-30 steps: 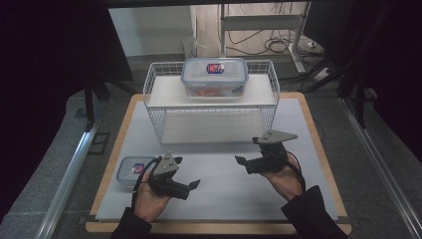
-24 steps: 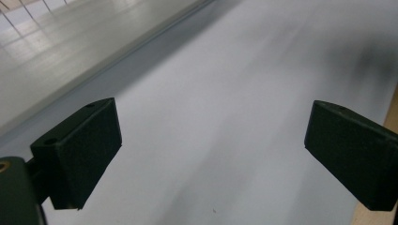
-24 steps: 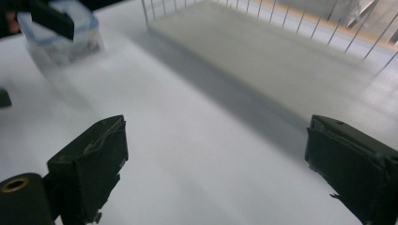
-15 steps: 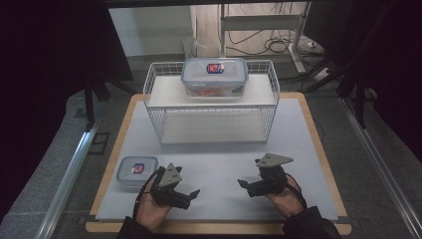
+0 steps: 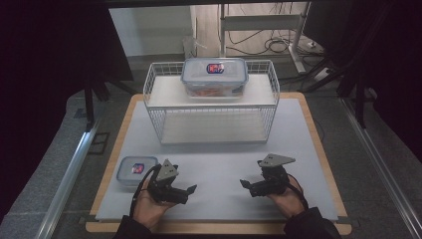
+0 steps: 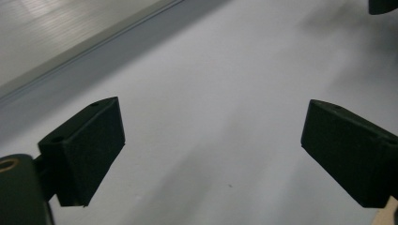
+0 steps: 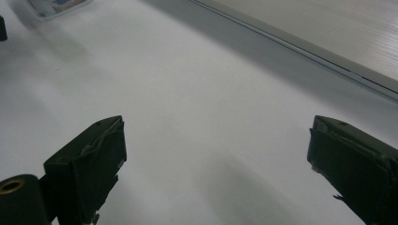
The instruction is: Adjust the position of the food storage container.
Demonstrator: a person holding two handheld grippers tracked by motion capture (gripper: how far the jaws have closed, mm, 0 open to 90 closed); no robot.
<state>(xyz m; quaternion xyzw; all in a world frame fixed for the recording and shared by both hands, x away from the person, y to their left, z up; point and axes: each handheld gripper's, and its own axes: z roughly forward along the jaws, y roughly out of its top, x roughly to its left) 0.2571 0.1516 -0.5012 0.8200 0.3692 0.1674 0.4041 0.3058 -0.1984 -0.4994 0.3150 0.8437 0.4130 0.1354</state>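
Left gripper (image 5: 191,189): jaws spread wide over bare mat, holding nothing, low near the table's front edge.
Right gripper (image 5: 245,183): jaws likewise wide apart and empty, facing the left one across a gap.
Small container (image 5: 136,170): just beside the left gripper, on the mat's front left; rounded rectangle, clear plastic, blue-grey clip lid with a red and blue label.
Mat (image 5: 224,164): smooth pale grey sheet on a wooden board.
Wire rack (image 5: 211,107): white, box-shaped, farther back.
Large container (image 5: 214,76): on the rack's top shelf, same lidded plastic kind.
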